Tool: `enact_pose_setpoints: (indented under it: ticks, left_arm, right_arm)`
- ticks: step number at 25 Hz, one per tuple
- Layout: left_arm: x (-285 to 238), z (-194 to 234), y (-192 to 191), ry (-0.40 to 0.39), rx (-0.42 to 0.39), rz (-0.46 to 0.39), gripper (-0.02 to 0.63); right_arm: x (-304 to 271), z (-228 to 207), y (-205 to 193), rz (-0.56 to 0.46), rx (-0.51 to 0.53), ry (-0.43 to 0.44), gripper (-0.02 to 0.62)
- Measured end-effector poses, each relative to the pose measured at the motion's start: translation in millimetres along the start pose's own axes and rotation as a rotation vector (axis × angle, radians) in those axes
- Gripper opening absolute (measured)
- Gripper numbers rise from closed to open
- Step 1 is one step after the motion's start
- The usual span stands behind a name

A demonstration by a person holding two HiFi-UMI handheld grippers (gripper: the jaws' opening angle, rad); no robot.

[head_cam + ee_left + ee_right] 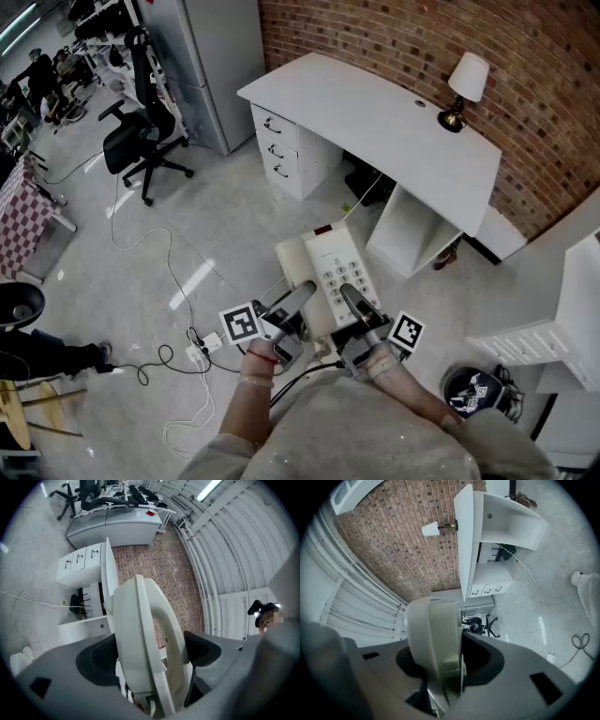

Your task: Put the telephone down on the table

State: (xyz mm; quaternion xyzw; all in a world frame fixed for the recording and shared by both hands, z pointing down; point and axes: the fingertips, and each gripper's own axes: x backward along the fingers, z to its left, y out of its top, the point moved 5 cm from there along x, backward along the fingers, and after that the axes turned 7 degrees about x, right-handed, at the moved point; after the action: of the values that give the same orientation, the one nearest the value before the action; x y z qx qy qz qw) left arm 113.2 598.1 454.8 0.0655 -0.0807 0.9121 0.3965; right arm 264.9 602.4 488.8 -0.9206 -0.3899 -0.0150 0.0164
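Grey sleeves and both hands fill the bottom of the head view. The left hand (258,361) carries the left gripper (294,305) and the right hand (382,361) carries the right gripper (354,302), each with its marker cube beside it.

Both grippers hold one cream telephone (336,267) between them, keypad facing up. It sits in the air on the near side of the white tabletop (375,122), over the pale floor (187,234), and touches neither.

In the left gripper view the left gripper (150,656) has its fingers (96,660) spread wide. They are clamped on the telephone (136,634) at its handset side, with both pads pressing on the cream shell.

In the right gripper view the right gripper (440,665) has its fingers (485,660) set narrower. They are closed on the other edge of the telephone (433,630).

On the tabletop, at its far right end by the brick wall, stands a small lamp (466,86) with a white shade. Left of the tabletop, well apart from it, a black office chair (141,141) stands on the floor. A white power strip (199,349) with trailing cables lies on the floor on the tabletop's near side, just left of the left gripper.
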Motion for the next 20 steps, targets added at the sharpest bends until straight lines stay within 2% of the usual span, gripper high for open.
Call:
enact_pose_setpoints:
  ticks: [14, 20]
  left_arm:
    - [-1, 7, 15, 0.016, 0.0, -0.018, 0.437]
    - [-11, 24, 39, 0.045, 0.004, -0.017, 0.437]
  right_arm:
    - [-20, -6, 5, 0.046, 0.013, -0.017, 0.167]
    - [-49, -19, 17, 0.073, 0.028, -0.014, 0.167]
